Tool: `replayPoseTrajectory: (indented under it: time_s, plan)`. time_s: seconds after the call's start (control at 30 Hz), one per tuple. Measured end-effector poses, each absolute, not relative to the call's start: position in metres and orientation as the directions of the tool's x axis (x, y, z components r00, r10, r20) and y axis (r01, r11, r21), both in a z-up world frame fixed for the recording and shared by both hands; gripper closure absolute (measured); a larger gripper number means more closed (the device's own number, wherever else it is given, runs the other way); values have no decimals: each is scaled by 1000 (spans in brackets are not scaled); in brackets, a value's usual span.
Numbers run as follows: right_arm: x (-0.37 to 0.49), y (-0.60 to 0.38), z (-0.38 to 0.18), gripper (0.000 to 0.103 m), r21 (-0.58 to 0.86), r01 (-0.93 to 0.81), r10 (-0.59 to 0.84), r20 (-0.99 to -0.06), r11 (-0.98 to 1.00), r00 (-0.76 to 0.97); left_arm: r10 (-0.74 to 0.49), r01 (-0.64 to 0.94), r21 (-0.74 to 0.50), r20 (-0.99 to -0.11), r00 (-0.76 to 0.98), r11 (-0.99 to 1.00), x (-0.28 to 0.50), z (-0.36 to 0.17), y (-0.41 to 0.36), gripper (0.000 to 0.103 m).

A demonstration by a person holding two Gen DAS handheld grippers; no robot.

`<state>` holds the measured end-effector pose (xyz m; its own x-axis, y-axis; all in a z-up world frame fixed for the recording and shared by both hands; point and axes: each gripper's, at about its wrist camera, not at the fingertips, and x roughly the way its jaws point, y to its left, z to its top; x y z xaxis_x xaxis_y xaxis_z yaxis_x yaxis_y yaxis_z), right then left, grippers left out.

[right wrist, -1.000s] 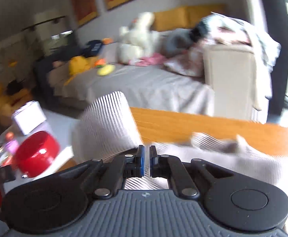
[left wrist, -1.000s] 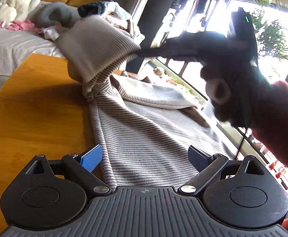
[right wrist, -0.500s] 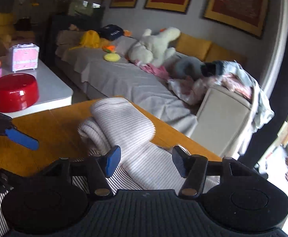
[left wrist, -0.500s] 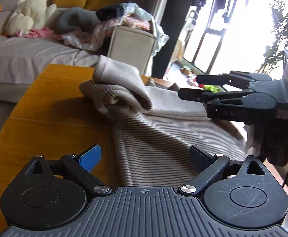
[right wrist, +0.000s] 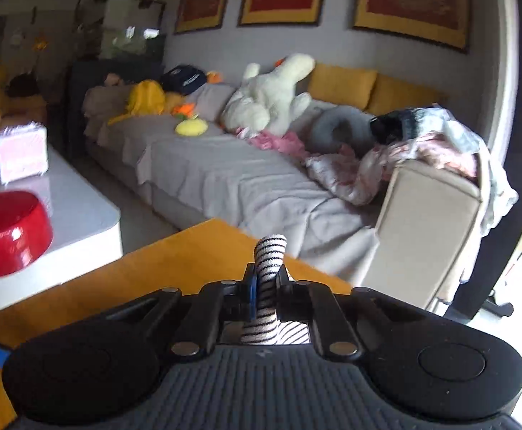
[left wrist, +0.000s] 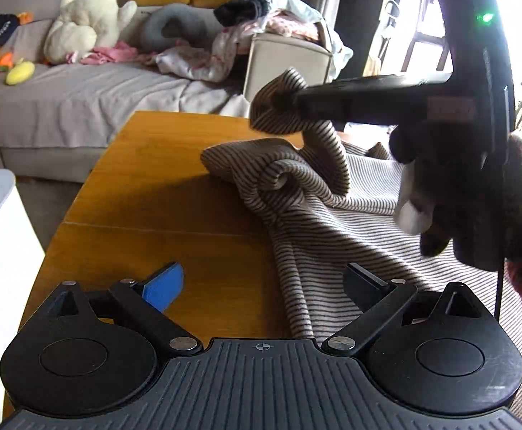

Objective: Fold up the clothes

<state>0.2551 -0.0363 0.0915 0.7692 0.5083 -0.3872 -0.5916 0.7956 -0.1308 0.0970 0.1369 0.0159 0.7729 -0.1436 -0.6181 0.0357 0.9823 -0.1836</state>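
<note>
A beige sweater with thin dark stripes lies bunched on the wooden table, its sleeve rolled up at the far end. In the left wrist view, my right gripper comes in from the right and pinches a raised fold of the sleeve above the table. Its jaws are closing, and the striped fold is squeezed between the pads of my right gripper. My left gripper stands open low over the sweater's near left edge, with nothing gripped. A gloved hand holds the right gripper.
Beyond the table stands a grey sofa with a white plush toy and a pile of clothes on its armrest. At the left, a white low table carries a red bowl and a pink box.
The right gripper let go of the plain cuff, opened wide, then shut on a striped fold and lifted it. The left gripper stayed open while its view swung left.
</note>
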Motion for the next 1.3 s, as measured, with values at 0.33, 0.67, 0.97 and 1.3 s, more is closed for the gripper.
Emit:
replayPoseTrajectory:
  time_s: [0.33,0.67,0.97,1.3]
  plan:
    - [268,-229,83,94,117,-280,304,-402,953,864,-213,128,-186,-567,796,974,125,28,99,4]
    - [250,-294,15,49,254,-89,216,-531,963,819,-312,251,-185,-522,794,950,163,30,49,4]
    - [235,-261,53,50,233,-241,318,-395,942,862,-264,212,-158,-531,805,964,198,10,42,3]
    - [251,-247,5,49,323,-166,312,-482,932,819,-45,30,-37,-555,831,999,223,7,85,3]
